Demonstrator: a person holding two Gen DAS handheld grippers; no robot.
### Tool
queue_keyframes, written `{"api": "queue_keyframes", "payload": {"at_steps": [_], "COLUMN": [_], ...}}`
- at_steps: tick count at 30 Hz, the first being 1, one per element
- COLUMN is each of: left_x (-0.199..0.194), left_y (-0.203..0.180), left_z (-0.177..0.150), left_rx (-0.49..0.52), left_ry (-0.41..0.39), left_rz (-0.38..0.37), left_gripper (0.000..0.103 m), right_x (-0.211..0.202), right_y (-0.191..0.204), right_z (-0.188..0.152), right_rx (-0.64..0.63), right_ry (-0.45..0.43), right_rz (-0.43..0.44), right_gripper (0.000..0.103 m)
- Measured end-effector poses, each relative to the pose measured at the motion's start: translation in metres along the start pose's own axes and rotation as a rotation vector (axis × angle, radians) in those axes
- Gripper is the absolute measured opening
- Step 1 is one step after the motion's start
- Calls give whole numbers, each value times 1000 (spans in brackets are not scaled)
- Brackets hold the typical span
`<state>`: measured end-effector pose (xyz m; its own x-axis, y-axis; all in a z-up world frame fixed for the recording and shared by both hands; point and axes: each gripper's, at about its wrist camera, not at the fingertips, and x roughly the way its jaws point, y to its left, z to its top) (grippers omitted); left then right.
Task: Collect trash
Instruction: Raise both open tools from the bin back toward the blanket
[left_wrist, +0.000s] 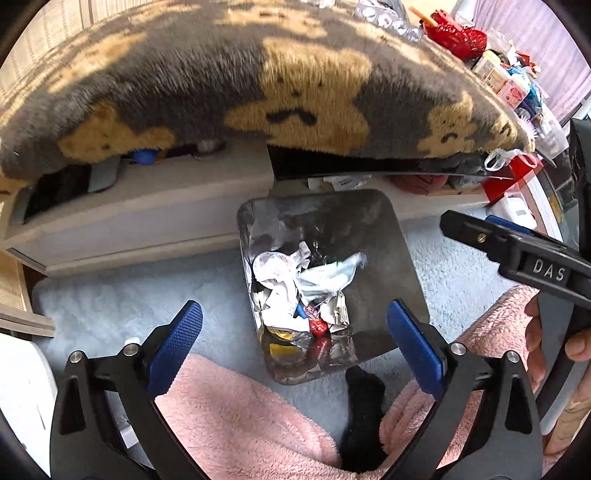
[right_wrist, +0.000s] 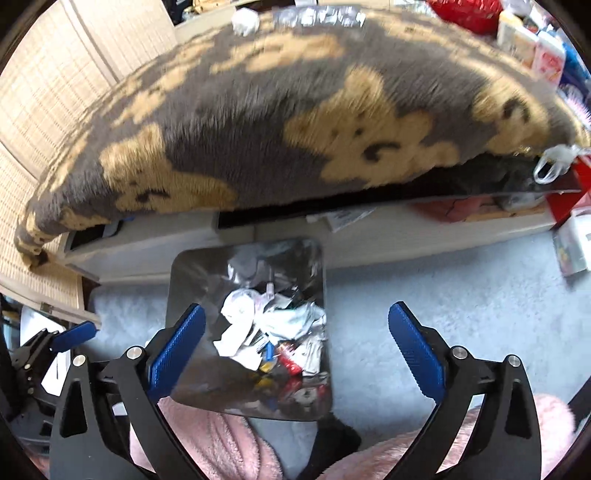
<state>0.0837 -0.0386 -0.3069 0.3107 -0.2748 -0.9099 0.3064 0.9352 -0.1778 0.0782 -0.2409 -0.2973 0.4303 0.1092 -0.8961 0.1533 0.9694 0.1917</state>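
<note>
Steel bin (left_wrist: 402, 258) is sitting on the pale carpet (left_wrist: 110, 302) below both claws, just in front of a low shelf (left_wrist: 147, 206), and it is holding the trash (left_wrist: 303, 291): crumpled white paper, foil and red wrappers, too tangled to count. Left claw (left_wrist: 293, 338) is hanging above the bin with its jaws spread wide and nothing between them; right claw (right_wrist: 295, 341) is doing the same, wide apart and empty, hovering over the bin's right rim and the carpet. One bin and two claws are showing, plus one teddy-print blanket (left_wrist: 221, 74) covering the worktop, where at least one white wad (right_wrist: 244, 19) and a run of clear packaging (right_wrist: 321, 16) are lying at the far edge. Judging from here, the next reach is risking a snag: long pile could be catching in the pads, and light scraps dropped from the right claw's spot could be landing on carpet beside the rim.
</note>
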Motion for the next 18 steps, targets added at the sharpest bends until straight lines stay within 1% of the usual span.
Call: {"api": "queue_keyframes", "payload": {"at_steps": [8, 13, 18], "left_x": [-33, -48, -53], "left_y": [-8, -10, -11], "left_z": [11, 30, 57], "left_rx": [12, 25, 45], "left_ry": [-56, -88, -114], "left_rz": [4, 6, 36], "left_gripper": [95, 95, 95], "right_x": [-39, -59, -67], "right_y": [-13, -18, -27], "right_z": [15, 37, 66], "right_rx": [21, 19, 25], "right_ry": [-85, -144, -186], "right_rz": [0, 2, -7], "right_gripper": [99, 99, 99]}}
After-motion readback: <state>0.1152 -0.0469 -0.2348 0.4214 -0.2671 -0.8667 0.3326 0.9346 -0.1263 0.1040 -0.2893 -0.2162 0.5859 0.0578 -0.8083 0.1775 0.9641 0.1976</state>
